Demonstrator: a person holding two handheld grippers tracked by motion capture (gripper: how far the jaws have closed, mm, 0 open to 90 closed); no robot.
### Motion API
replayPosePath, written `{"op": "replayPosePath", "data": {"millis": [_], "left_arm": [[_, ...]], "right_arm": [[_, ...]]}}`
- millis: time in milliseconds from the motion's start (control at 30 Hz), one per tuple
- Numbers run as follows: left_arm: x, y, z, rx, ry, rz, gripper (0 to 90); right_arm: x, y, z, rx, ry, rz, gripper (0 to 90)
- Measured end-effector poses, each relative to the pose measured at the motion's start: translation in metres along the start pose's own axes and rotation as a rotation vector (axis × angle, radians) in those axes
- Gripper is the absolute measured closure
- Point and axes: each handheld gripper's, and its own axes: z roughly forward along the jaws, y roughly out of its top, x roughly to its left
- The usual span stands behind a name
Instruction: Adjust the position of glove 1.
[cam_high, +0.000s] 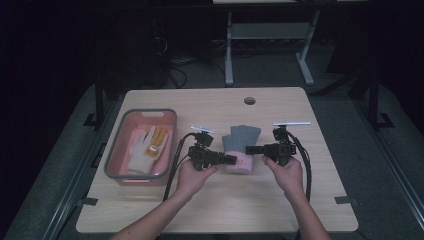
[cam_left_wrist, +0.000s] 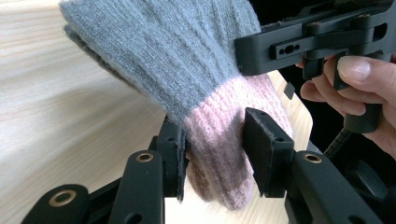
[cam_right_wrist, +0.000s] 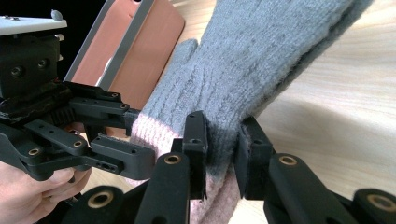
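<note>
The left gripper (cam_high: 231, 159) clamps the pink cuff of a grey knitted glove (cam_high: 241, 145) at the centre of the high view, its pads pressed into the wool. The right gripper (cam_high: 251, 149) pinches the same glove from the opposite side, where grey meets pink. The glove sits mid-counter (cam_high: 220, 210), fingers pointing toward the top of the frame. At left, a pink basket (cam_high: 116, 150) holds a white and yellow glove (cam_high: 147, 147). No writing or brand can be read anywhere.
</note>
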Motion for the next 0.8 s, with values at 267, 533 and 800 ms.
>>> {"op": "replayPosePath", "data": {"millis": [267, 533, 800], "left_arm": [[0.005, 0.0, -0.016, -0.013, 0.01, 0.001, 60.7], [0.008, -0.002, -0.027, -0.026, 0.021, -0.004, 60.8], [0.009, -0.004, -0.039, -0.034, 0.035, 0.003, 60.9]], "right_arm": [[0.011, 0.008, 0.009, 0.011, 0.015, -0.016, 76.2], [0.02, 0.013, 0.017, 0.02, 0.026, -0.023, 76.1], [0.027, 0.015, 0.024, 0.021, 0.051, -0.022, 76.2]]}}
